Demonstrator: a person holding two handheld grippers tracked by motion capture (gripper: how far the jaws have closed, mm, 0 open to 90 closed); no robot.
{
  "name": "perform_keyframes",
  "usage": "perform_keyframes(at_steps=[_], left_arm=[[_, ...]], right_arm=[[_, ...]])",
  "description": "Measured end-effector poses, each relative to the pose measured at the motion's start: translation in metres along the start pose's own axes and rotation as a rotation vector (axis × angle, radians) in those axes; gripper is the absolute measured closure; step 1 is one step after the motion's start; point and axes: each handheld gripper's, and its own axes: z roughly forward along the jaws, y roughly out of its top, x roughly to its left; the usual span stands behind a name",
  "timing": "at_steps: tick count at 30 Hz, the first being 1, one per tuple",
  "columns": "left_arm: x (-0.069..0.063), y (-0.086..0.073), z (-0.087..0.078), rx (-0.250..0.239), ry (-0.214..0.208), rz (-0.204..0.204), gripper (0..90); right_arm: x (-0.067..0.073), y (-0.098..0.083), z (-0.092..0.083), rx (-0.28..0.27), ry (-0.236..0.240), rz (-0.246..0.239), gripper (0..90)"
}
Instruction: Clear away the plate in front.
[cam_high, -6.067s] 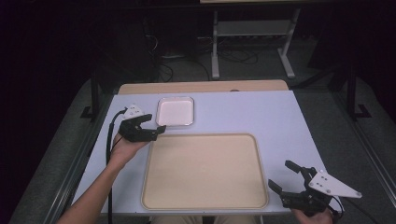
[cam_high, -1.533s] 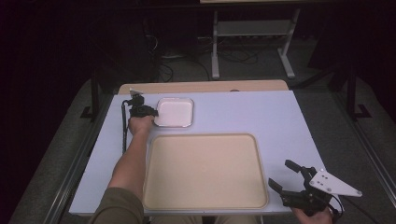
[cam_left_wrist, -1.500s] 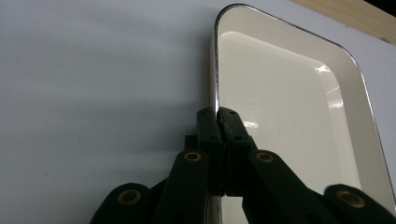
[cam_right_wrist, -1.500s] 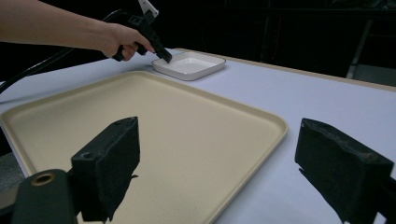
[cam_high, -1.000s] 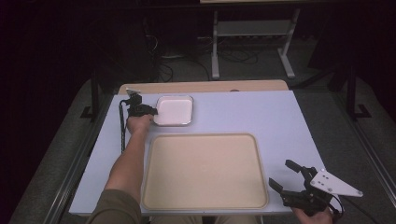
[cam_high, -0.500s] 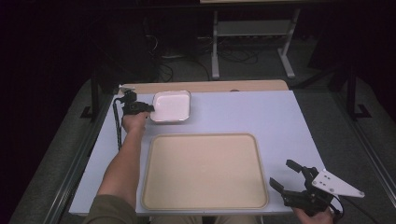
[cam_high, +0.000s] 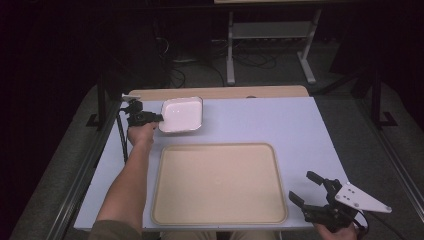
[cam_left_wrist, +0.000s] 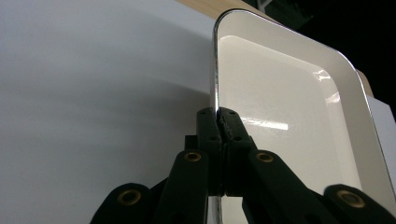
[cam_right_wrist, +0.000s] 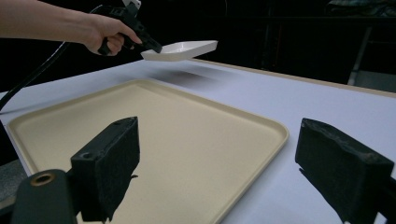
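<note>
Dark floor, cables and a metal stand frame lie beyond the pale lavender surface (cam_high: 260, 120), which has a wooden strip along its far edge. At the far left of that surface, the small white rectangular dish (cam_high: 181, 114) hangs in the air, tilted, with its shadow on the surface beneath it; the right gripper view shows it clear of the surface. The left gripper (cam_high: 156, 118) is clamped on the dish's near-left rim, its jaws pressed together on the thin edge, as the left gripper view (cam_left_wrist: 218, 122) makes plain. The dish is empty, its glossy inside showing only a glare streak.

Against the picture from a second ago, the dish has left the surface: then it lay flat at the far left with the gripper at its edge, and now it is lifted and tipped, shifted slightly toward the left. The person's left forearm has stayed stretched along the left side.

Nearer the person, the large beige tray (cam_high: 218, 183) lies flat in the middle of the surface, empty, well apart from the dish. At the near right corner, the right gripper (cam_high: 306, 192) hovers beside the tray with its jaws wide apart and nothing between them, where it was before.
</note>
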Motion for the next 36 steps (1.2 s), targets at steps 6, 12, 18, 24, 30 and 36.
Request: perform_keyframes(at_steps=[6,12,18,24,30,36], left_arm=[[-0.005,-0.005,-0.005,-0.005,-0.019,0.009,88.8],[-0.010,-0.011,-0.009,-0.003,-0.037,0.016,88.8],[-0.016,-0.016,-0.015,-0.008,-0.055,0.025,88.8],[-0.018,-0.022,-0.019,-0.014,-0.071,0.024,88.8],[-0.020,-0.032,-0.024,-0.013,-0.092,0.026,88.8],[-0.024,-0.042,-0.027,-0.016,-0.113,0.056,88.8]], right_arm=[[0.000,0.000,-0.001,-0.002,-0.003,-0.002,13.0],[0.000,0.000,-0.001,0.002,-0.008,0.001,13.0],[0.000,0.000,-0.001,0.003,-0.010,0.001,13.0],[0.000,0.000,-0.001,0.004,-0.011,0.000,13.0],[0.000,0.000,0.000,0.006,-0.015,0.000,13.0],[0.000,0.000,0.000,0.011,-0.021,-0.001,13.0]])
